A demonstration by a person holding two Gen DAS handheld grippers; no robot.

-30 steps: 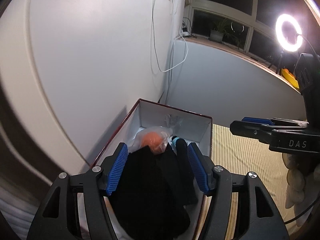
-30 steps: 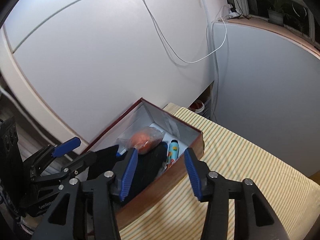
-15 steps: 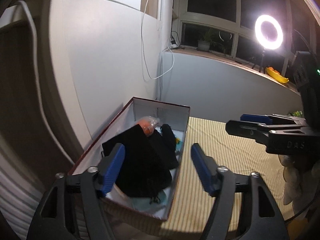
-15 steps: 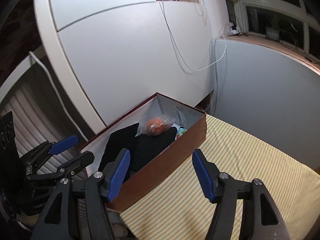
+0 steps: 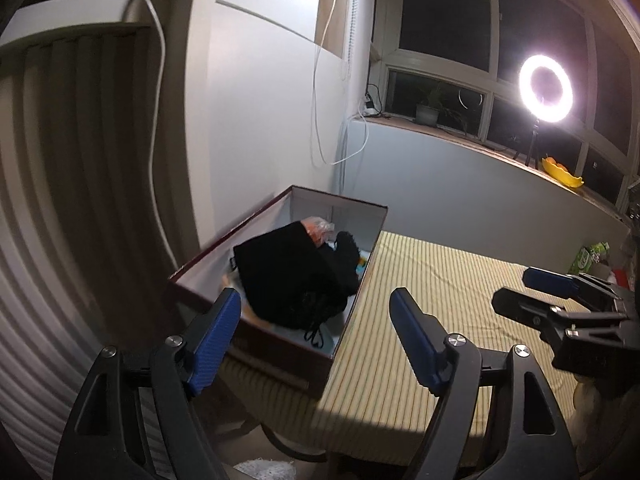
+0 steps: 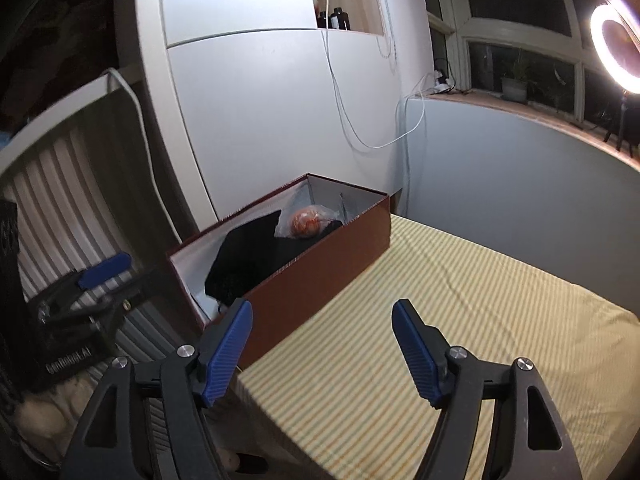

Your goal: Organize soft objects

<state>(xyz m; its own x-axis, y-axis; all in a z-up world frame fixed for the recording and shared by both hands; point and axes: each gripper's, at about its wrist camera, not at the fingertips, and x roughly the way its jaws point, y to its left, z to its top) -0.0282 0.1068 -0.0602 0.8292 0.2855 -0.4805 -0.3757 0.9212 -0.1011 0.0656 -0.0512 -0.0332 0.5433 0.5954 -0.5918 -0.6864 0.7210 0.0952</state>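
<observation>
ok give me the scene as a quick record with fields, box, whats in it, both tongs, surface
box: dark red box, white inside, open top, at the edge of the striped cloth
contents: black garment fills most of it; orange item in a clear bag at the far end
left tongs: open, nothing between them, jaws have just been opening
right tongs: open, nothing between them, jaws have just been opening
surface: yellow striped cloth
background: lit ring light by the window
</observation>
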